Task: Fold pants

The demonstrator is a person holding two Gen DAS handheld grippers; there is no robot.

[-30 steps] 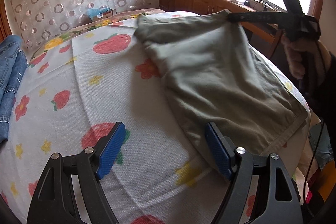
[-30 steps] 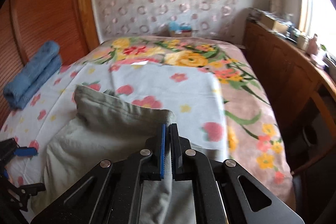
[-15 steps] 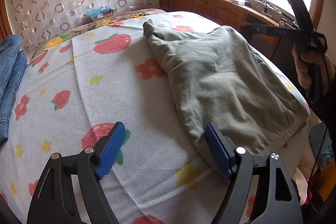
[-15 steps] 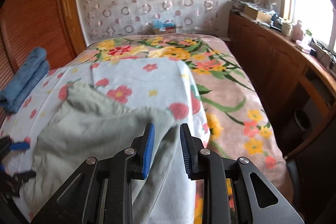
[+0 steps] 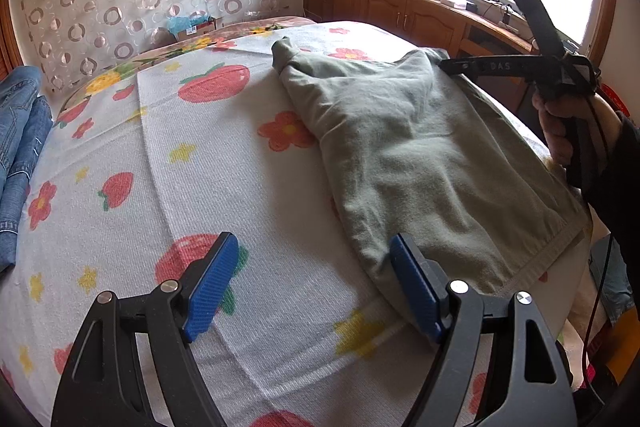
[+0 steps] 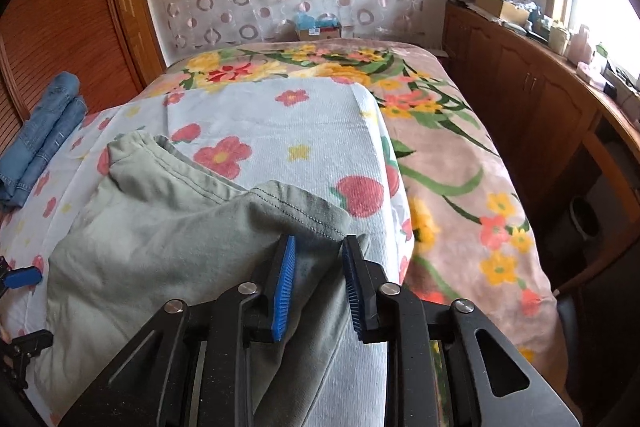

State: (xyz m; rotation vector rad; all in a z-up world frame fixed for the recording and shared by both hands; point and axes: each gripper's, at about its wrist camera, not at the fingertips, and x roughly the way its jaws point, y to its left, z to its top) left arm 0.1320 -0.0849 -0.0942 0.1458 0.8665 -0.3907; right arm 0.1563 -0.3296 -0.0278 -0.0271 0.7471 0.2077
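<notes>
Both tongs are released: the left tongs [image 5: 314,285] hover at lower frame beside the pants [image 5: 420,155], the right tongs [image 6: 318,285] above their hem.

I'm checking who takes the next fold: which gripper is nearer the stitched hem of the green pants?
Right. The right gripper is open just over the stitched hem. The left gripper is open at the opposite, near end of the green pants.
</notes>
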